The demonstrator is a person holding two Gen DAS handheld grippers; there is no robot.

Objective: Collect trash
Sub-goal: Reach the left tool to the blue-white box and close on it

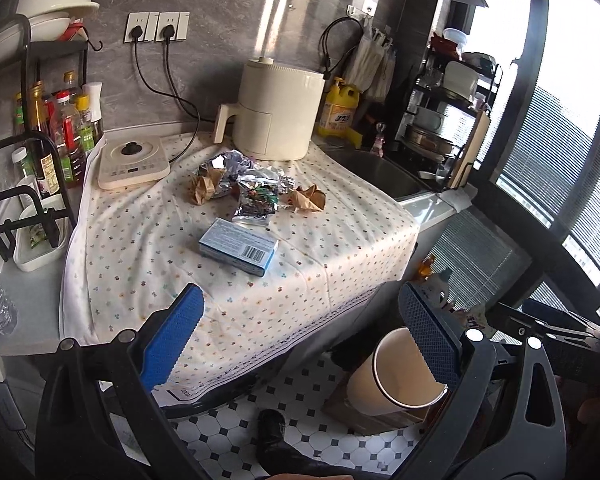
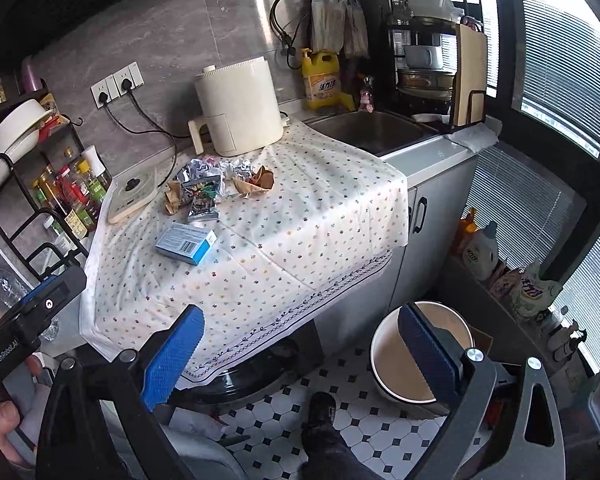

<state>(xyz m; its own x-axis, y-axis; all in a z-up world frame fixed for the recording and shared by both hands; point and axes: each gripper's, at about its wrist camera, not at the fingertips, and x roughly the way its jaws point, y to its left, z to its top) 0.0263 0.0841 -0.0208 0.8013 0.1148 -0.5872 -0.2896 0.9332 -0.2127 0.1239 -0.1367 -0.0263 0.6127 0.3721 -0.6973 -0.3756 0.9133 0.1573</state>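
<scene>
Right wrist only: laundry bottles (image 2: 480, 246) nr window.

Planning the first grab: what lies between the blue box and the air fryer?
A heap of crumpled foil and brown paper lies between the blue box and the air fryer, seen in both views.

Bare tablecloth (image 1: 148, 264) open at 12 o'clock, trash pile (image 1: 252, 184) beyond blue box (image 1: 239, 246), air fryer (image 1: 278, 110) behind, bottles (image 1: 66, 128) at 10, bin (image 1: 396, 372) at 4.
</scene>
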